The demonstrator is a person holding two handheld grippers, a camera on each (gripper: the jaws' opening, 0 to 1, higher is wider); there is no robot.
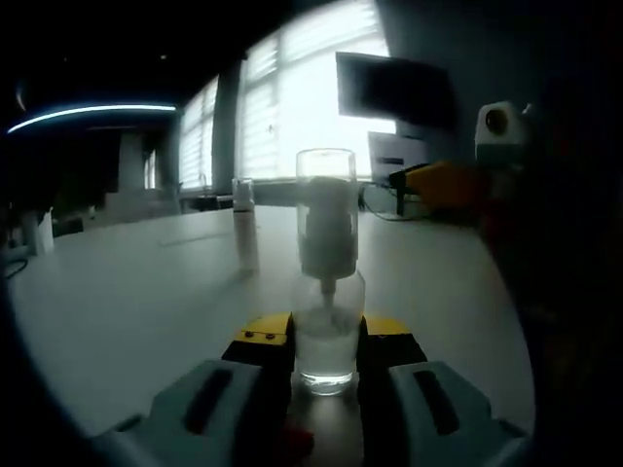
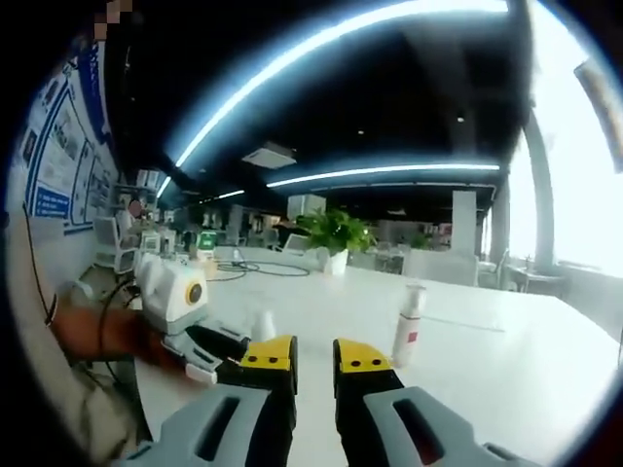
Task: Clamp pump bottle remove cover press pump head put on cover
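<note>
Two grippers are at work over a pale counter [image 1: 146,292]. In the left gripper view, the left gripper [image 1: 326,355] has its fingers [image 1: 261,341] closed narrow against the sides of the pump bottle [image 1: 328,331], which stands upright on the counter at the picture's centre, toward 6 o'clock. The bottle's body is clear, and a transparent cover [image 1: 326,209] sits over its white pump head. Toward 10 o'clock from the bottle, well apart from it, a slim spray bottle [image 1: 244,224] stands upright. At 2 o'clock, the other gripper's white box shows against a dark wall, with a yellow object [image 1: 443,183] on the counter below it and bright windows [image 1: 292,97] behind.

In the right gripper view, the right gripper [image 2: 314,362] holds nothing; its yellow-tipped fingers [image 2: 362,358] stand narrowly apart with bare counter between them. At 9 o'clock the left gripper [image 2: 209,350] reaches in, and just beside its tips a small pale shape, blurred, may be the clamped bottle. At 3 o'clock from the fingers, the slim white spray bottle [image 2: 408,326] stands on the counter. A potted plant [image 2: 334,238] sits farther back at 12 o'clock.
</note>
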